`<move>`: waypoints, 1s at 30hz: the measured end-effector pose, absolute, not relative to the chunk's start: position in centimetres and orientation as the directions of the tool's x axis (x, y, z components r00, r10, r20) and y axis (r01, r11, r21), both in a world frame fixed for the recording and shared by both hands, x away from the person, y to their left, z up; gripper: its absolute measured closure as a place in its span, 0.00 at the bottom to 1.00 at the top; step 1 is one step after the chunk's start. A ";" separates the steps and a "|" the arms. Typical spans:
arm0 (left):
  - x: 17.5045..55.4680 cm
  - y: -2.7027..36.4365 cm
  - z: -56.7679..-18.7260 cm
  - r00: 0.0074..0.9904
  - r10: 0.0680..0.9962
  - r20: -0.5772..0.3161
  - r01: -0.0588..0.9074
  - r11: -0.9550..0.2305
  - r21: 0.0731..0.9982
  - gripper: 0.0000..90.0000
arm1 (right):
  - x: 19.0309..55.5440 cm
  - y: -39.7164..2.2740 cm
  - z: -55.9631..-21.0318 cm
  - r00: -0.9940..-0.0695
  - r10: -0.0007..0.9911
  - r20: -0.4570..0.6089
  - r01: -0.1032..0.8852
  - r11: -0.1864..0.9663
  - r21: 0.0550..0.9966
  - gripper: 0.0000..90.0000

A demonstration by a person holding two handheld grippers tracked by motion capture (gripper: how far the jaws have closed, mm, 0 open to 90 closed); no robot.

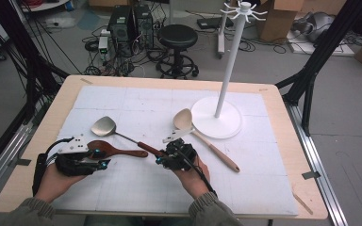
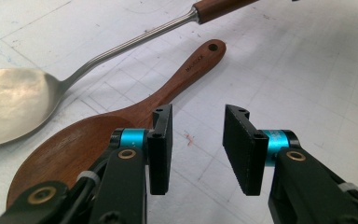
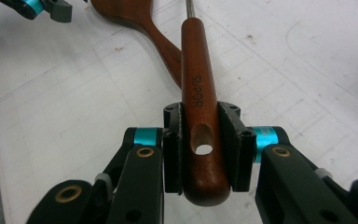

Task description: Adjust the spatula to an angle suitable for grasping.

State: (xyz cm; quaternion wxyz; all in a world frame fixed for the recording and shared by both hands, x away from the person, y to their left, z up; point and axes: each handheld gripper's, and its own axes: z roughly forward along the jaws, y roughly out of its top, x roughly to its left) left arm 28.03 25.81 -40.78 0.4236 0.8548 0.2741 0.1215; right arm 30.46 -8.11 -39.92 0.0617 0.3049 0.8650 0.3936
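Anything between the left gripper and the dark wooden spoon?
Nothing visible. The left gripper stands open just beside the dark wooden spoon, with bare mat between its jaws. The right gripper grips the metal spatula handle, clear of it.

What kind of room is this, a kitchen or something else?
Probably a lab or workshop set up for recording, not a kitchen: computer towers and loose cables lie on the floor, cardboard boxes stand behind, and black frame struts flank the table.

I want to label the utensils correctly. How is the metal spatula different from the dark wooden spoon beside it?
The metal spatula has a shiny steel blade and thin shaft ending in a wooden grip; the dark wooden spoon is one piece of wood. The spatula's grip is clamped by the right gripper; the spoon lies free. Both have a hanging hole in the handle.
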 end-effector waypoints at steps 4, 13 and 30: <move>28.0 25.8 -40.8 0.820 0.572 -0.029 0.368 -0.488 0.792 0.70 | 30.5 -8.9 -39.8 -0.810 0.573 0.128 0.474 0.510 0.717 0.80; 28.0 25.7 -40.8 0.825 0.565 -0.029 0.365 -0.492 0.790 0.69 | 30.6 -10.6 -39.5 -0.815 0.564 0.131 0.469 0.511 0.721 0.80; 28.0 25.6 -40.9 0.828 0.560 -0.033 0.363 -0.489 0.793 0.69 | 30.2 -13.0 -39.1 -0.827 0.548 0.125 0.456 0.524 0.720 0.80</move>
